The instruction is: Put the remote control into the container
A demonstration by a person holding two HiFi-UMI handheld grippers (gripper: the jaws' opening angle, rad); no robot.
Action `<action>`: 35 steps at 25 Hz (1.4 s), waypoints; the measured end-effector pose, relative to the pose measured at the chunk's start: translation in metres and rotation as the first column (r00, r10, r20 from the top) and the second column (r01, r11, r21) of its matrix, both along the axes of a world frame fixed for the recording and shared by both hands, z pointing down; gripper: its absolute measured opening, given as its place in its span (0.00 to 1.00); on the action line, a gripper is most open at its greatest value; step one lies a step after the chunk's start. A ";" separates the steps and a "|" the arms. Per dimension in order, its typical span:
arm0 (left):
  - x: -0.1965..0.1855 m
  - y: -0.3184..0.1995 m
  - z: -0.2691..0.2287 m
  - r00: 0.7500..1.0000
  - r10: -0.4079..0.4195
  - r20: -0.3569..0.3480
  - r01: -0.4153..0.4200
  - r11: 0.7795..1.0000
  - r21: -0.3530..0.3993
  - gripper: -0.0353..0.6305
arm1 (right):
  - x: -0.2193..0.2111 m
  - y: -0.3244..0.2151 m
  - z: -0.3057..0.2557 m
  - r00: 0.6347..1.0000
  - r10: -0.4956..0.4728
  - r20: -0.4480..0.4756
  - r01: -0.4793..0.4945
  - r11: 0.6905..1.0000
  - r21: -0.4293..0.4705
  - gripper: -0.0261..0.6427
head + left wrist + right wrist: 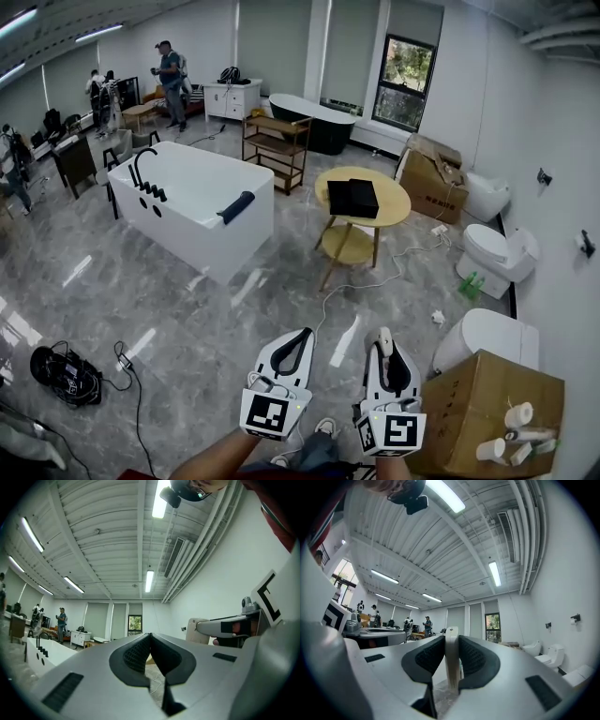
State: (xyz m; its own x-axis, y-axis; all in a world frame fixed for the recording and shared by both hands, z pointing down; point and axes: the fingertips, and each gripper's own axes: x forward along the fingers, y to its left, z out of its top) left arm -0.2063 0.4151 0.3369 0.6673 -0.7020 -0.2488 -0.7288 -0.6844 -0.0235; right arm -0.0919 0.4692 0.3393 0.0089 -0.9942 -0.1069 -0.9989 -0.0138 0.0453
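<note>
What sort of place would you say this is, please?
Likely a bathroom-fixture showroom or storage hall: a freestanding white bathtub, a black bathtub farther back and several toilets stand on the open floor, with cardboard boxes among them.

A big showroom-like hall for bathroom fittings: a white bathtub [192, 202], a black bathtub [314, 117], toilets [492, 248], cardboard boxes [483, 408], glossy marble floor [187, 319], ceiling strip lights [159, 498].
</note>
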 end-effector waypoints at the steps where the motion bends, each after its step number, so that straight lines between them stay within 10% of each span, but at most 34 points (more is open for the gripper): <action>1: 0.004 -0.006 0.000 1.000 -0.002 0.001 0.002 1.000 0.000 0.08 | 0.005 -0.007 -0.001 1.000 0.001 0.005 -0.001 1.000 0.000 0.20; 35: 0.228 -0.215 0.015 0.993 -0.112 0.042 0.115 0.992 -0.058 0.08 | 0.232 -0.223 0.015 0.997 -0.053 0.055 0.053 0.999 0.004 0.20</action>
State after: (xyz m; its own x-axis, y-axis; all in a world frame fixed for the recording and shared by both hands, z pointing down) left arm 0.0217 0.1999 0.3521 0.5907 -0.7867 -0.1794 -0.8012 -0.5982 -0.0146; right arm 0.1398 0.2464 0.3539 -0.0381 -0.9931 -0.1105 -0.9992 0.0394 -0.0097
